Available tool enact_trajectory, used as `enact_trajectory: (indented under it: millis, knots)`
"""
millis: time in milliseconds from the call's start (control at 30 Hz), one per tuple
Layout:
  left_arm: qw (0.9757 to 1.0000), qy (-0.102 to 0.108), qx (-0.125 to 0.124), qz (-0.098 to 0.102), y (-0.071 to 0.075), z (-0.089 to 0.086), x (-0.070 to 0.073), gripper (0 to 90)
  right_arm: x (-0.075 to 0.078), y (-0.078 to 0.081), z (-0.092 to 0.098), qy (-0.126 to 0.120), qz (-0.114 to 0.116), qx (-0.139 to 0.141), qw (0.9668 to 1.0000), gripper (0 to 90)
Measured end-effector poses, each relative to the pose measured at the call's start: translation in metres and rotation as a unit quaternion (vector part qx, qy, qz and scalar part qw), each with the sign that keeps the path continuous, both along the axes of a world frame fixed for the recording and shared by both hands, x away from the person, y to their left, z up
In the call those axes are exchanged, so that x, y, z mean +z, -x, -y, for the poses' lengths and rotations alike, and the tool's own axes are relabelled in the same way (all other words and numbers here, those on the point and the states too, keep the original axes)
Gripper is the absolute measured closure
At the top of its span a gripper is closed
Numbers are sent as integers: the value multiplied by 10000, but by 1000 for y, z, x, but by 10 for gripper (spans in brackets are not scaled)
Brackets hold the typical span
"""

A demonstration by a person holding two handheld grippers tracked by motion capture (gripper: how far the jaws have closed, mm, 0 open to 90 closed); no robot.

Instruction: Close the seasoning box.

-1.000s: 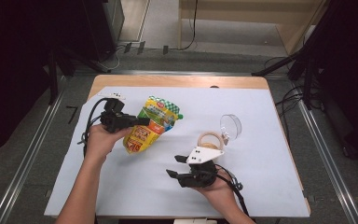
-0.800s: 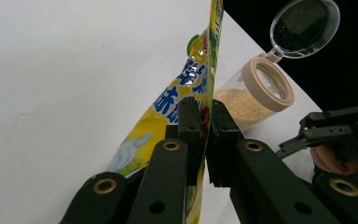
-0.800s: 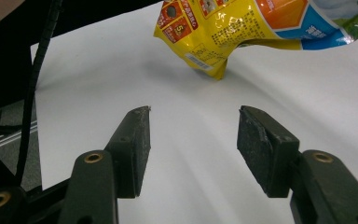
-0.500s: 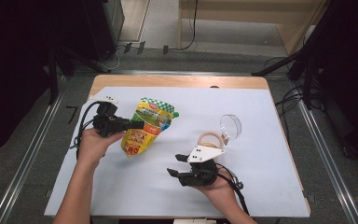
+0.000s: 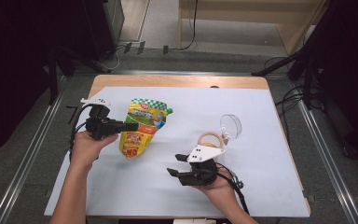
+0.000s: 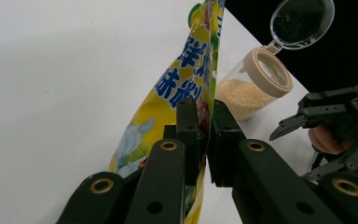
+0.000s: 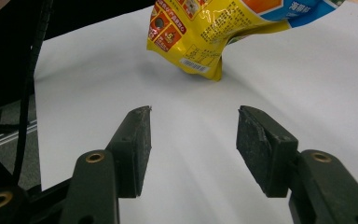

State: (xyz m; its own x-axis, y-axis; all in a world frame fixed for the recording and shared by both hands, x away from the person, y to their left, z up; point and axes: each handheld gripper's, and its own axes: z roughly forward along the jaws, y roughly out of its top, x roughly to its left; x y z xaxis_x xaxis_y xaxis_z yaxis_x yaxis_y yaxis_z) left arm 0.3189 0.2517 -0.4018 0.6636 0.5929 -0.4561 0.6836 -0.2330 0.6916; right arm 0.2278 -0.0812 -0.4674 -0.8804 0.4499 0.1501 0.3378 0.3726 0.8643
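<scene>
Left tongs (image 6: 204, 135) pinch my floppy, slick yellow plastic refill pouch (image 5: 142, 126) by its flat edge, the safest hold I judge; right tongs (image 7: 193, 140) spread, empty

Two handheld grippers, both black. Left gripper (image 5: 131, 126) with a boxy body, a white three-cornered plate on top dotted with small dark marks, and a black cable looping off behind the hand. Right gripper (image 5: 176, 164) likewise topped by a pale three-cornered plate with dark dots, its black cable trailing back along the wrist. Seen up close from the right gripper view: flat rectangular fingers (image 7: 263, 144) faced with rough, dark grey padding, carried on glossy black link arms pinned with brass-coloured rivets. Same brass rivets and small round holes on the left gripper's links. Forearms bare, no sleeves or gloves.
</scene>
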Motion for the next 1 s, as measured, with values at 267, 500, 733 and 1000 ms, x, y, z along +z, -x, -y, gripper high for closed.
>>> enact_trajectory:
  millis: [267, 500, 733, 1000]
  knots:
    - [10000, 5, 2, -37, 3, -4, 0, 844, -1, -1, 0, 22, -14, -5, 10000, 462]
    - [10000, -13, -8, -46, 6, -9, 1, 851, -1, -3, 2, 26, -15, -38, 10000, 462]
    - [10000, -33, -22, -14, 12, -11, 0, 859, 0, -3, 2, 32, 10, -49, 10000, 462]
    - [9999, 97, -68, 51, 19, -16, 2, 803, -1, -3, 1, 36, 1, -36, 10000, 462]
